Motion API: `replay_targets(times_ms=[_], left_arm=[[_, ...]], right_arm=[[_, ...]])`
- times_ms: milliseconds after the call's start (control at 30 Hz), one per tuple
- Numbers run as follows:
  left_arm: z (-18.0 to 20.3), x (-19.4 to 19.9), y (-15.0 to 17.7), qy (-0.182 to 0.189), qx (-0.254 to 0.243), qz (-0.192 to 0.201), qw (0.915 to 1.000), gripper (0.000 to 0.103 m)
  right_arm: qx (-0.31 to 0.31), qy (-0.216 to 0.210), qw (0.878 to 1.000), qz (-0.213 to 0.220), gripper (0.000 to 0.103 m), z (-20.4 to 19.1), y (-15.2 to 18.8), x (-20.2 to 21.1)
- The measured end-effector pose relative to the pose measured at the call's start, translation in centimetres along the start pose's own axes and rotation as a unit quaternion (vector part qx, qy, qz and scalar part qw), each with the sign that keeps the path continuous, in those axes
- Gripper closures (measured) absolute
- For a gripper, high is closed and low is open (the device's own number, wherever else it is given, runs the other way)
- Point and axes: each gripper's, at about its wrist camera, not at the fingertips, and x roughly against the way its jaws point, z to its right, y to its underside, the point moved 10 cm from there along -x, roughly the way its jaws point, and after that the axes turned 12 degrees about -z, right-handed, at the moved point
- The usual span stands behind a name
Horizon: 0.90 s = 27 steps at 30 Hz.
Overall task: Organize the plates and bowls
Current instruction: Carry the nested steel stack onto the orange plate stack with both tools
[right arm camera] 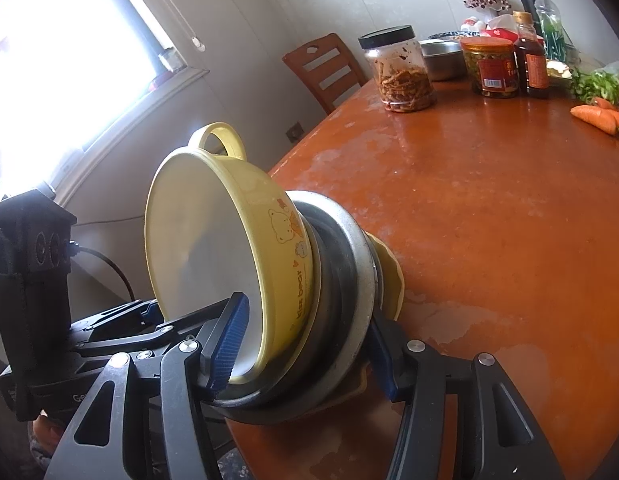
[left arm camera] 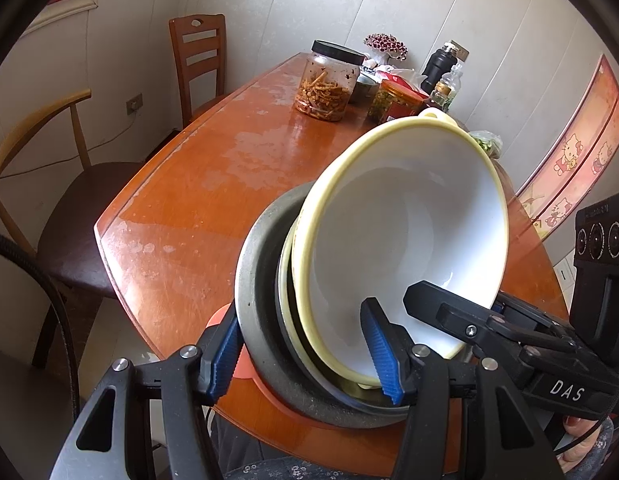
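Observation:
A tilted stack of nested bowls hangs over the near edge of the orange-brown table [left arm camera: 181, 208]. A yellow bowl [right arm camera: 269, 240] with a white inside [left arm camera: 401, 216], a loop handle and a bear print lies innermost. It sits in a black bowl [right arm camera: 321, 264] and a grey metal bowl [left arm camera: 253, 280]. A pale yellow dish [right arm camera: 393, 276] backs the stack. My left gripper [left arm camera: 303, 360] is shut on the stack's lower rim, one blue pad inside the white bowl and one outside the grey bowl. My right gripper [right arm camera: 305, 350] is shut on the same stack from the other side.
At the table's far end stand a black-lidded jar of pickles [left arm camera: 327, 84], a red-labelled jar [right arm camera: 491, 68], sauce bottles [right arm camera: 529, 56], a steel bowl [right arm camera: 441, 58], greens and carrots [right arm camera: 597, 118]. Wooden chairs [left arm camera: 197, 64] stand at the table's left side. A person's hand [left arm camera: 581, 444] holds the right gripper.

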Motion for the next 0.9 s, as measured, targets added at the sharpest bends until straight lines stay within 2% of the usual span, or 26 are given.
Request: replay_targets(times_ms=[167, 433, 633, 900], left_arm=[[0.3, 0.2, 0.1, 0.001, 0.000, 0.001, 1.0000, 0.046], [0.4, 0.6, 0.2, -0.010, -0.002, 0.003, 0.9999, 0.045], [0.6, 1.4, 0.2, -0.014, -0.005, 0.011, 0.9998, 0.045], [0.7, 2.6, 0.5, -0.025, -0.001, 0.024, 0.9994, 0.043]], right_arm=[[-0.001, -0.005, 1.000, 0.002, 0.039, -0.1, -0.1, 0.2], [0.000, -0.001, 1.000, 0.004, 0.035, -0.2, 0.1, 0.5], [0.021, 0.048, 0.998, 0.043, 0.029, 0.0, -0.3, 2.2], [0.028, 0.057, 0.996, 0.063, 0.028, -0.1, 0.0, 4.1]])
